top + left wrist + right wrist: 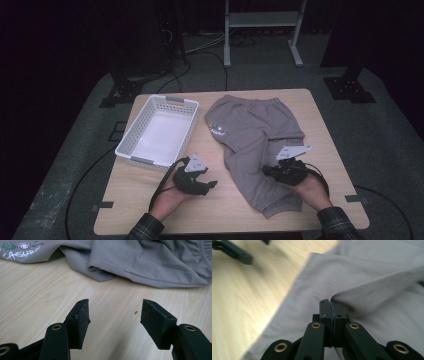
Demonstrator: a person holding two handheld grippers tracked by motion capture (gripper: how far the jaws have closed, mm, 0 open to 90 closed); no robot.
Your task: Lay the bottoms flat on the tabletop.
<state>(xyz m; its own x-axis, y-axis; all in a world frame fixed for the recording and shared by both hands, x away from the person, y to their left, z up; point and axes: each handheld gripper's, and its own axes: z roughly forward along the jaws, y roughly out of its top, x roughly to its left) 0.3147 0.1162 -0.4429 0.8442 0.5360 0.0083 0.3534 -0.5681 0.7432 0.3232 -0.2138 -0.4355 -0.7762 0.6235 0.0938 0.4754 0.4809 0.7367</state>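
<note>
Pants [255, 145] pinched in our right tool [329, 305], clamped on a fold to lift it, w/ left tool [113, 315] half open, empty over table [37, 302].

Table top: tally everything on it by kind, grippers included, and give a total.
Grey trousers: 1
White basket: 1
Grippers: 2, the left gripper open over bare wood, the right gripper shut on a fold of the trousers
Total: 4
</note>
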